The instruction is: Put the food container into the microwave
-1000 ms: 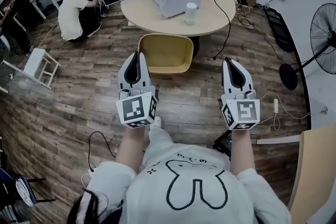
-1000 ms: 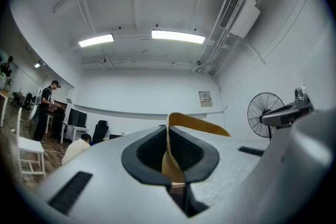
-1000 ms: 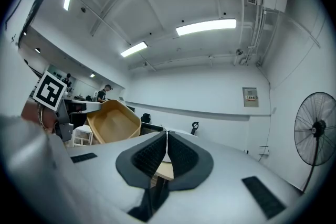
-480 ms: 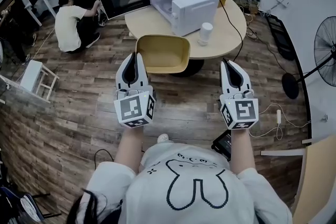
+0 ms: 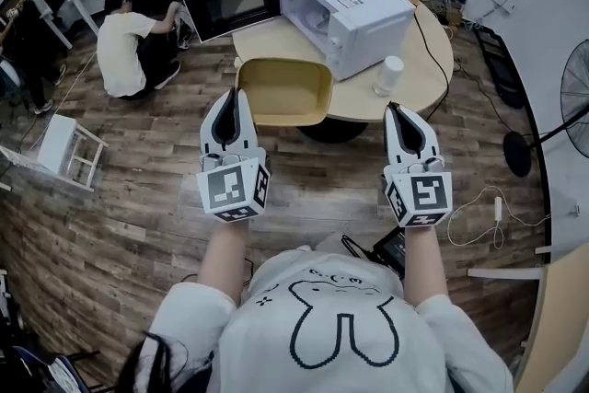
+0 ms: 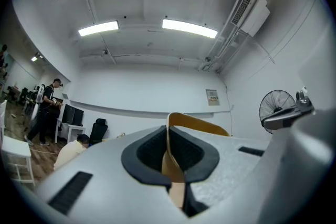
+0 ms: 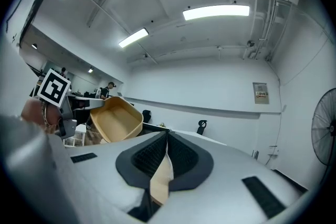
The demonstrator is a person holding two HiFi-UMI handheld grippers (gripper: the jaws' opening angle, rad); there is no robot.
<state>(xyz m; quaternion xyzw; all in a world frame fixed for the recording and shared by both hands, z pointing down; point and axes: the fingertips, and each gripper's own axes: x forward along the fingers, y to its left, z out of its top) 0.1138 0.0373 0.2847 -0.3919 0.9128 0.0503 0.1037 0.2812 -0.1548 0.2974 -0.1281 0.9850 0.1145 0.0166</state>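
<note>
Transport of food container [image 5: 285, 92] toward microwave [image 5: 354, 9], mid-approach. Pinched the container's near rim edge-on between the pads of the left gripper [image 5: 235, 98]; left the tan body projecting ahead of those fingertips and a little to their right, open face upward, exact tilt hard to tell. Held the right gripper [image 5: 405, 112] level with the left, well apart from the container, fingers closed together on nothing. Extended both forearms forward, roughly parallel, fingertips aimed away from the body toward the round table [image 5: 428, 74], marker cubes at the wrist end. Located the microwave beyond the left fingertips and to their right, door [image 5: 230, 3] swung wide straight beyond those fingertips, cavity exposed but well apart from the container. Noted a white cup [image 5: 390, 76] on the table beyond the right fingertips.

Judged as the carrying step, insertion not yet begun. Called for a firm, steady pinch, given a load cantilevered from one rim and probably prone to tipping or twisting. Called also for a level carry, a path between open door and cavity frame, far rim leading, and a set-down on the cavity floor before any parting of the fingers. Left the right gripper free for steadying the far rim or, afterwards, for the door.
</note>
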